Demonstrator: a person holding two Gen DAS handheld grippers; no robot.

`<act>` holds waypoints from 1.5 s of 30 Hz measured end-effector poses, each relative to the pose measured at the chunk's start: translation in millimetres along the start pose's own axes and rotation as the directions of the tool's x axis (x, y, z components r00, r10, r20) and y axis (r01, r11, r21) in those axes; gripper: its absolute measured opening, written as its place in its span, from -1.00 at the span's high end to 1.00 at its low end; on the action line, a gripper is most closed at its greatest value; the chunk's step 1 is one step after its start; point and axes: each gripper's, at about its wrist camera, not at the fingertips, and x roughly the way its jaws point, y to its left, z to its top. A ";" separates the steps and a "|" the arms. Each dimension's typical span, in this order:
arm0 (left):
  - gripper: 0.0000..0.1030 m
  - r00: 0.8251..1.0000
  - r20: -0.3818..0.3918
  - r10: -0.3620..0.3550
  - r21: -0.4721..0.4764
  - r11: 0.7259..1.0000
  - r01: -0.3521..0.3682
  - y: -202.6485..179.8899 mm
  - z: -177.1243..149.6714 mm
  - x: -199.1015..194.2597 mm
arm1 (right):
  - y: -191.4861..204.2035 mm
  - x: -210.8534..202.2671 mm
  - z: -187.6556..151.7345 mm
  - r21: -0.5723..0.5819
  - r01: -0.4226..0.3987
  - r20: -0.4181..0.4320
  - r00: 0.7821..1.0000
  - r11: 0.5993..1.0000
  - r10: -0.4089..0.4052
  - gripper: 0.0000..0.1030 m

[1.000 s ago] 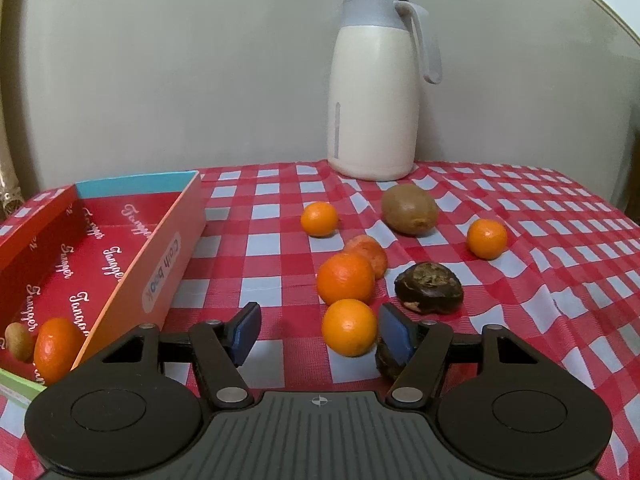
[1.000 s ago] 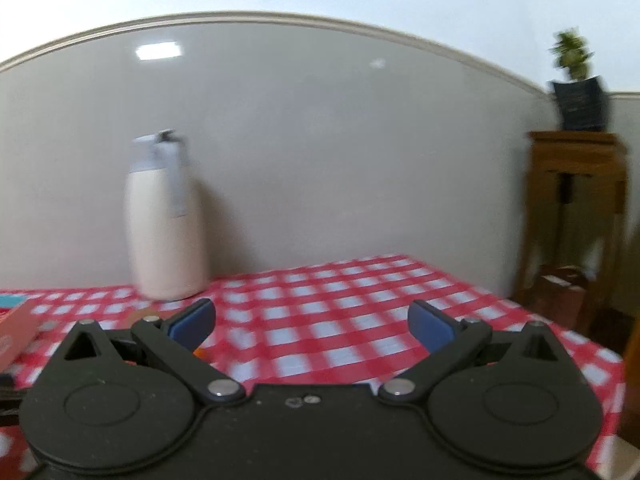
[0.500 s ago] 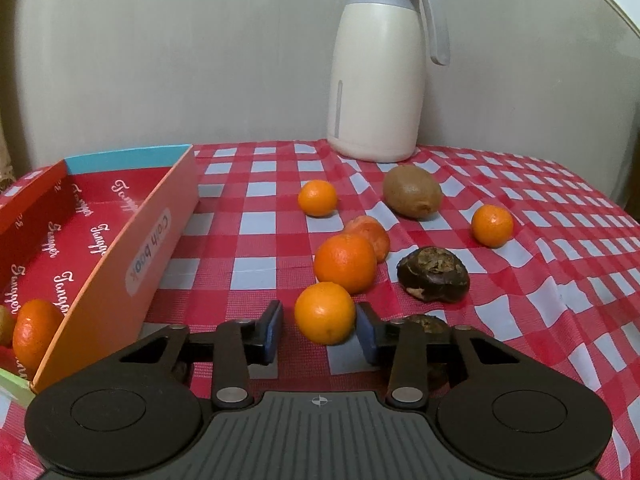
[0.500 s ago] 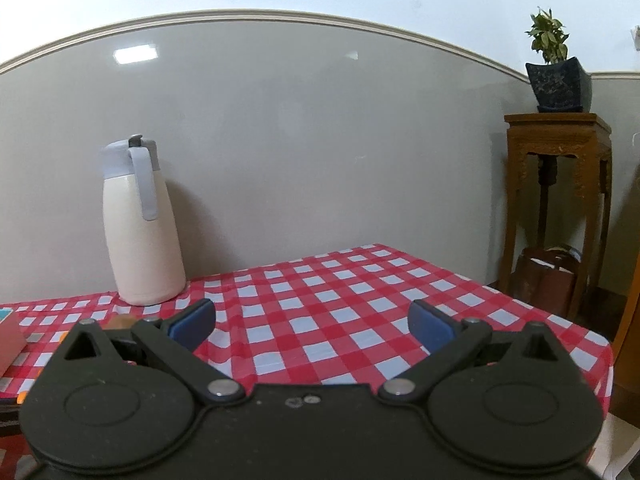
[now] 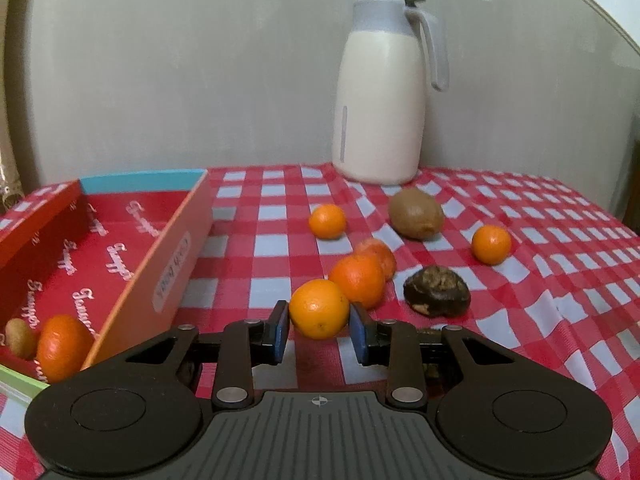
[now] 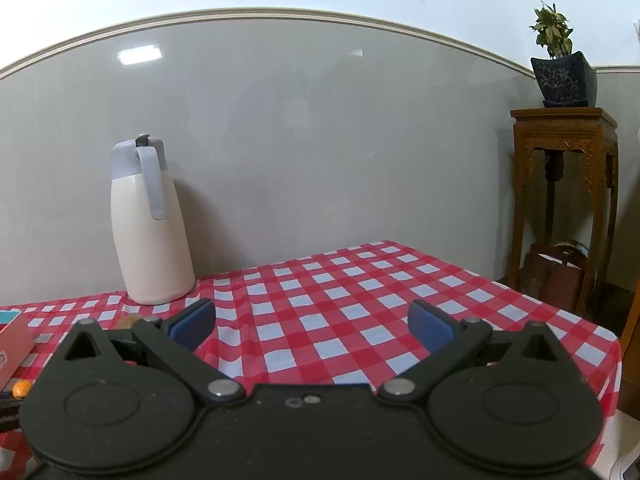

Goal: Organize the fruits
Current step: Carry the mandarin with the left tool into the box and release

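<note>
Checked tablecloth; left hand-held gripper closing, pads touching orange; right hand-held gripper spread

We've got a plain grey wall with white trim, and a carved wooden stand holding a potted plant.

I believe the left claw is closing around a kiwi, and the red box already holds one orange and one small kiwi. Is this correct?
Not quite. In the left wrist view the left claw is closing around an orange, not a kiwi. The red box does hold one orange and one small kiwi.
</note>
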 end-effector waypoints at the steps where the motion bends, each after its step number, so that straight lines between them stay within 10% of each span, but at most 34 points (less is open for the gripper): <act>1: 0.37 1.000 0.008 0.004 0.000 1.000 -0.004 1.5 1.2 -2.0 | 0.4 0.1 0.0 0.001 -0.001 -0.001 1.000 1.000 0.001 -1.00; 15: 0.37 0.978 0.153 0.141 -0.059 0.989 -0.133 60.9 12.9 -44.8 | 31.4 3.2 -2.8 -0.025 -0.058 -0.010 0.998 0.998 0.058 -1.00; 25: 0.37 0.950 0.098 0.295 -0.158 0.947 -0.278 127.5 5.7 -47.1 | 74.3 1.5 -7.2 -0.074 -0.142 -0.022 0.990 0.987 0.141 -1.00; 41: 0.36 0.936 0.016 0.351 -0.225 0.914 -0.338 164.4 -3.9 -43.0 | 115.2 -4.0 -11.9 -0.109 -0.221 -0.038 0.975 0.969 0.218 -1.00; 45: -0.16 0.939 0.029 0.343 -0.246 0.913 -0.326 165.6 -3.8 -46.6 | 117.9 -4.1 -12.0 -0.113 -0.227 -0.040 0.974 0.967 0.223 -1.00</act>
